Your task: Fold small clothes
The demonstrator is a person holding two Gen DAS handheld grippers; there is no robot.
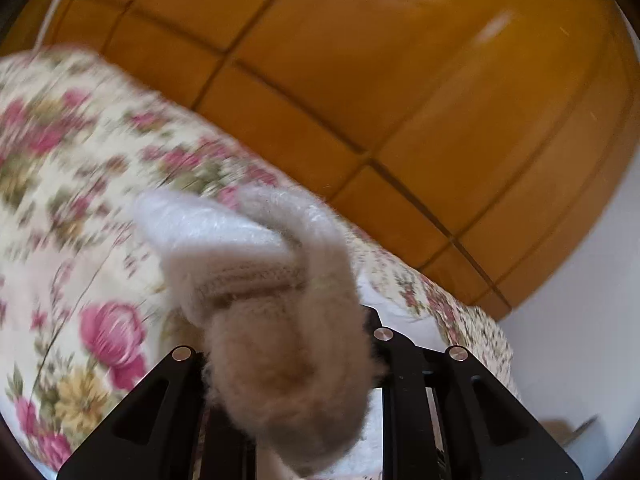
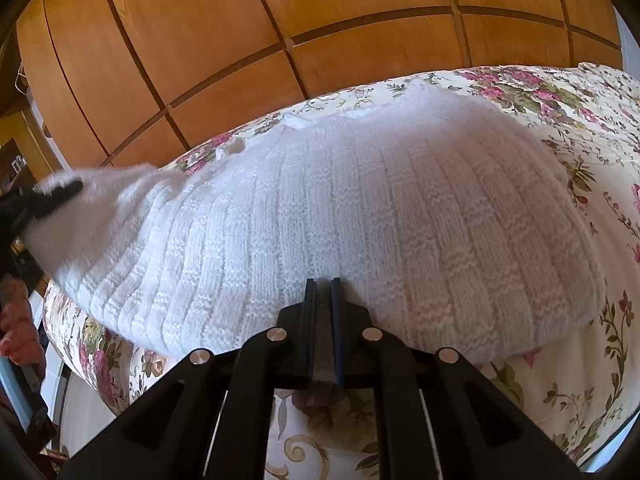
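A small white ribbed-knit sweater [image 2: 340, 216] lies spread on a floral bedspread [image 2: 560, 360], with a wall of orange wooden wardrobe panels [image 2: 240, 40] behind the bed. The right gripper [image 2: 323, 292] sits at the sweater's near hem, straight ahead of its own fingers; the two black jaws stand close together with only a thin gap, and the knit edge appears pinched between them, though the fabric inside the gap is hard to make out. Off to that gripper's left, the left gripper [image 2: 60, 192] has a fuzzy corner of the same garment lifted clear of the bed. In the left wrist view that bunched corner [image 1: 280, 320] fills the space right in front of the fingers and drapes back over them, blurred, so the jaws look clamped on it, with the bedspread [image 1: 80, 200] beyond and to the left.

The sweater looks light, thick and very soft, with a fluffy nap. It will likely sag and stretch wherever it hangs unsupported, and the loose knit could snag on the jaw edges. A single layer may slip out of a shallow pinch, so I'd judge the ribbed hem and the sleeve or shoulder edges the best holds, taken deep. Both grips should travel together so the fold lands flat rather than bunched.
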